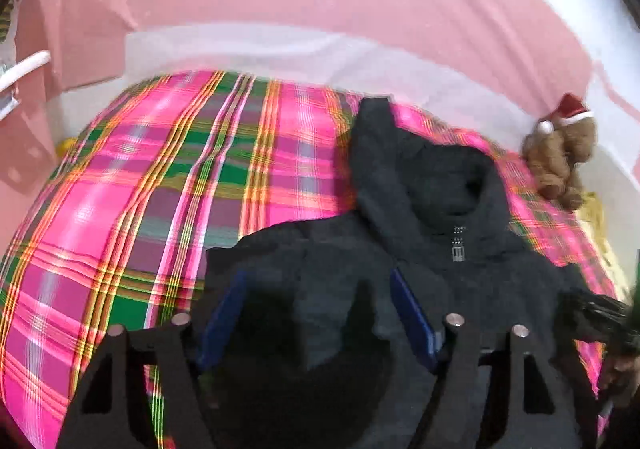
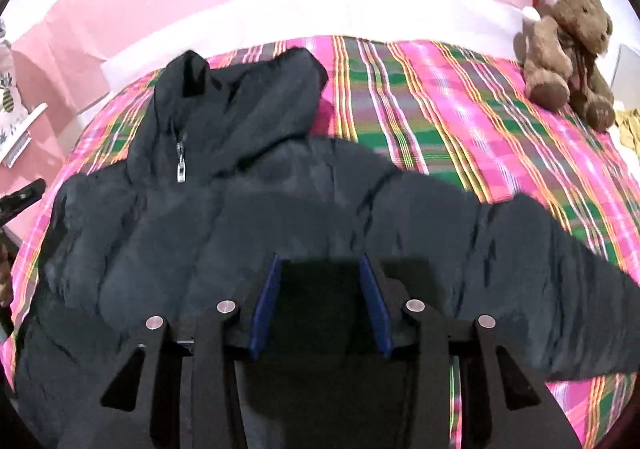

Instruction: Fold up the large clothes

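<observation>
Black padded hooded jacket (image 2: 248, 217) fills the near view, spread face-up on the pink and green plaid bedcover (image 2: 460, 121), one sleeve stretched to the right. Both claws sit on it: the right gripper (image 2: 320, 269) and left gripper (image 1: 316, 285) each have dark fabric between their blue pads, though a firm pinch cannot be told. Beyond sits a brown teddy bear in a red Santa hat (image 2: 568, 49).

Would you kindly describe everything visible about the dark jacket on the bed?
The jacket is black, puffy and quilted-looking, with a hood and a closed front zip whose silver pull hangs below the collar. It lies front-up on the plaid bedspread, one sleeve stretched out sideways. Both grippers, left and right, have jacket fabric between their jaws.
</observation>
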